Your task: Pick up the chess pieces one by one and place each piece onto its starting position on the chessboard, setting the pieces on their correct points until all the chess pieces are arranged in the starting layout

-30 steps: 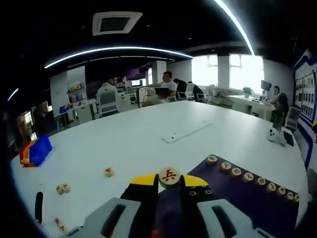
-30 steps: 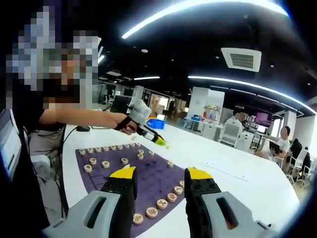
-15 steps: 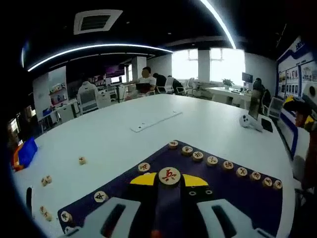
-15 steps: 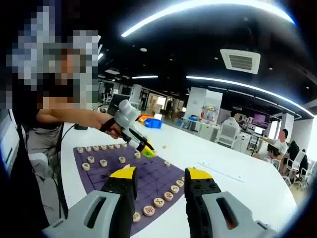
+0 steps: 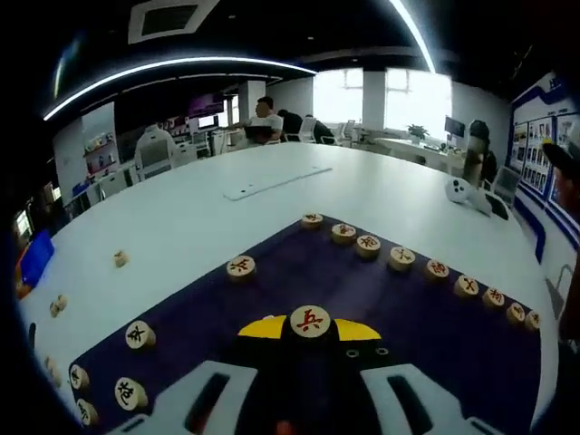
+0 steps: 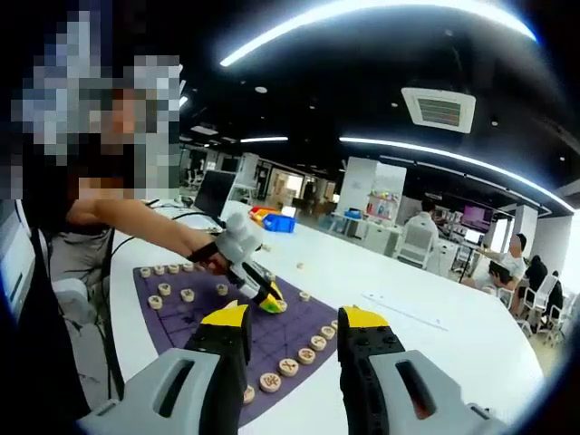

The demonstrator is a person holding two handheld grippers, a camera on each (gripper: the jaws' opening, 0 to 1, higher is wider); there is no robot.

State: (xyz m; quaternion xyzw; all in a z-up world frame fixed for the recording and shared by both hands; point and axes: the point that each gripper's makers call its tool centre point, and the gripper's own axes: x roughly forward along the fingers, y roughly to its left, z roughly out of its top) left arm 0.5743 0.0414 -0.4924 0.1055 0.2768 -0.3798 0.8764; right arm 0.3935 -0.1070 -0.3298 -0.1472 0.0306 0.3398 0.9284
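My left gripper (image 5: 310,328) is shut on a round wooden chess piece (image 5: 310,321) marked with a red character, held low over the purple chessboard (image 5: 299,285). A row of pieces (image 5: 401,258) lines the board's far edge, and a single piece (image 5: 240,266) sits further in. The right gripper view shows the left gripper (image 6: 270,304) over the chessboard (image 6: 272,333), held by a person's hand. My right gripper (image 6: 292,331) hangs open and empty above the board's near edge, where several pieces (image 6: 288,366) lie in a row.
Loose pieces (image 5: 120,259) lie on the white table (image 5: 181,227) left of the board. A blue bin (image 5: 36,258) stands at the far left, a white strip (image 5: 265,183) lies further back, and a white controller (image 5: 467,190) rests at the right. People sit at desks behind.
My left gripper has carried the red-marked piece from the table's bare part to low over the board. The right gripper stays open and nearly still.
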